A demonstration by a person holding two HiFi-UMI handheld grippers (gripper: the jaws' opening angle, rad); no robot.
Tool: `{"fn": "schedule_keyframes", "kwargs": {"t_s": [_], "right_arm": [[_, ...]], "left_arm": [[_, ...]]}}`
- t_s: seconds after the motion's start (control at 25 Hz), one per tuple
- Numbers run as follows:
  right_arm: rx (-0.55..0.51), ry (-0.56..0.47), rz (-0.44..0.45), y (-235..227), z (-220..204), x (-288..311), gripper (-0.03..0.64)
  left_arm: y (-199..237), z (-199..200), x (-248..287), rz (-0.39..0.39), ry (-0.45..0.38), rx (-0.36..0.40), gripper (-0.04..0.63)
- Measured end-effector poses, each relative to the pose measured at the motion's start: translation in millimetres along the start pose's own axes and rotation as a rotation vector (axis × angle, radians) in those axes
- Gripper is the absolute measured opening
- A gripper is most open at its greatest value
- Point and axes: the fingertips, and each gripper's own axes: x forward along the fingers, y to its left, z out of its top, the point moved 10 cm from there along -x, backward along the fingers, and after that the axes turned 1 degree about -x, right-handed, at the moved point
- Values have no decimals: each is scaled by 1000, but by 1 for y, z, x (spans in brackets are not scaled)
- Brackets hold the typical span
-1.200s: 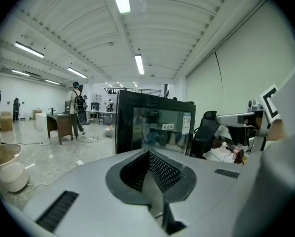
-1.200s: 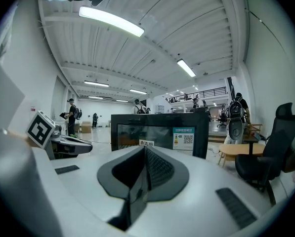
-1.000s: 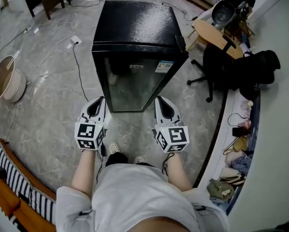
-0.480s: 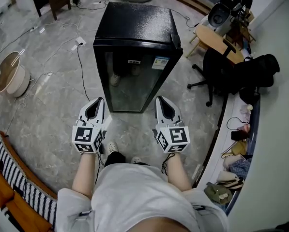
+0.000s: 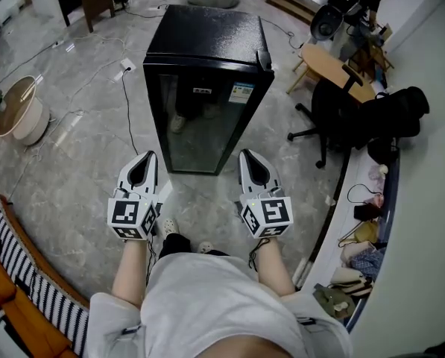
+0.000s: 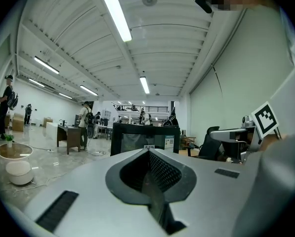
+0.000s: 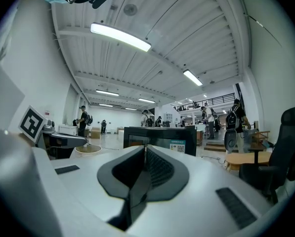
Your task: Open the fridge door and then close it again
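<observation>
Fridge (image 5: pixel 205 43): sticker print too small, interior lost behind door reflections. Striped cloth (image 5: pixel 28 278): cut off left.

Black fridge (image 5: pixel 207 39), grey marbled floor (image 5: pixel 73 170), black-and-white striped cloth (image 5: pixel 28 282).

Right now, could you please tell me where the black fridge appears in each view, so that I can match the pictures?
Head view: the black fridge stands upper centre, its glass door facing the person.
Left gripper view: the fridge is at the centre, small, straight ahead at mid-height.
Right gripper view: the fridge is at the centre, straight ahead at mid-height.
Shared landmark: the black office chair, right of the fridge in all three views.
</observation>
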Motion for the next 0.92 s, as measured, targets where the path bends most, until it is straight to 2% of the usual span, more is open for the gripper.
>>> {"fn": "schedule_keyframes", "kwargs": {"t_s": [0.36, 0.92], "right_arm": [[-7, -16, 14, -4, 2, -24, 25], [-17, -27, 27, -8, 4, -42, 25]], "left_arm": [[-20, 1, -20, 8, -35, 1, 15], [-40, 2, -28, -4, -46, 4, 15]]}}
